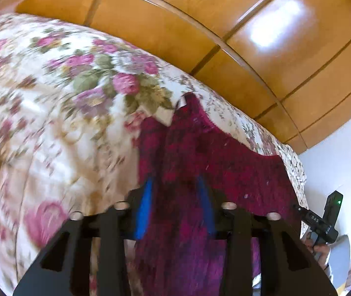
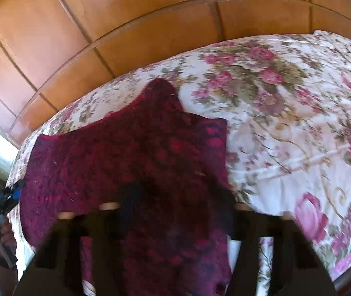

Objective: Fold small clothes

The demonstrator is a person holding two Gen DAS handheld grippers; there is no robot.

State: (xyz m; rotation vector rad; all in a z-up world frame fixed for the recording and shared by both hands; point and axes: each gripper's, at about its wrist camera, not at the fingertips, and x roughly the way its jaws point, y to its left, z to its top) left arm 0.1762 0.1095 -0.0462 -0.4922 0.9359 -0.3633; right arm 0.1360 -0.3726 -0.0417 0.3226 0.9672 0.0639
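Item 1: small garment (image 1: 200,153), dark crimson, textured knit or lace. It lies on the bed over a floral bedspread (image 1: 52,93), filling the lower centre of both wrist views and running under my tools. A white tag (image 1: 182,102) shows at its far tip in the left view; nothing on it can be read.

Item 2: my left hand-held gripper (image 1: 175,204), blue pads, lower centre of the left view. The garment lies between and beneath the pads; whether they pinch it I cannot tell through the blur.

Item 3: my right hand-held gripper (image 2: 173,207), lower centre of the right view, dark and blurred, cloth over and around it. Clenched or released: I cannot tell.

Item 4: wooden panelled wardrobe (image 1: 200,24), upper part of both frames.

Progress, as judged: early. One flap at the upper right of the garment in the right view looks doubled over; most of the folding remains.

Writing: "DAS" on the right tool's body, lower right of the left view.
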